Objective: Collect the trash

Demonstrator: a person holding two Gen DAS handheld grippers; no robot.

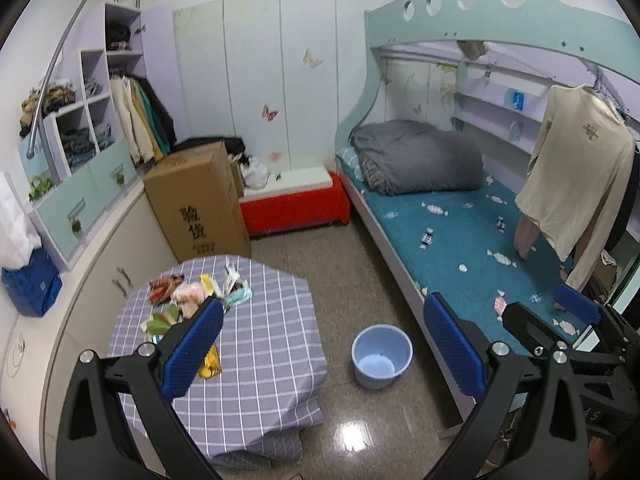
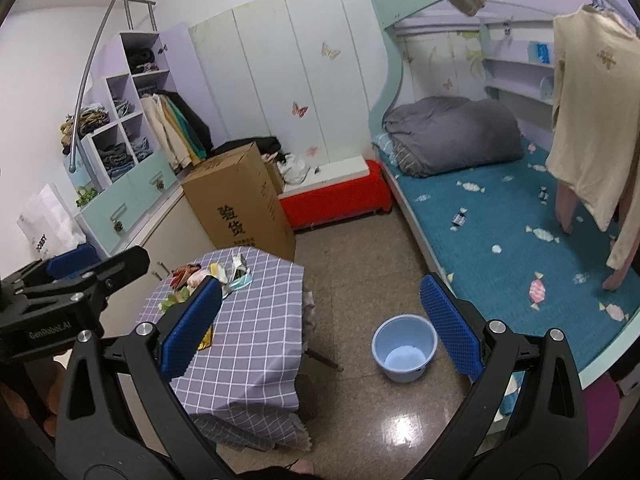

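Several pieces of trash, wrappers and a blue face mask (image 1: 239, 297), lie on the far left part of a small table with a purple checked cloth (image 1: 264, 360). A yellow wrapper (image 1: 209, 362) lies nearer. The pile also shows in the right wrist view (image 2: 208, 280). A light blue bucket (image 1: 381, 355) (image 2: 404, 347) stands empty on the floor right of the table. My left gripper (image 1: 324, 344) is open and empty, above the table and bucket. My right gripper (image 2: 320, 332) is open and empty, at similar height; it shows at the right edge of the left wrist view (image 1: 576, 304).
A tall cardboard box (image 1: 200, 204) stands behind the table, a red bench (image 1: 294, 204) beside it. A bunk bed with a teal sheet (image 1: 460, 240) runs along the right. Cabinets and shelves (image 1: 80, 152) line the left wall. Tiled floor (image 1: 352, 420) lies around the bucket.
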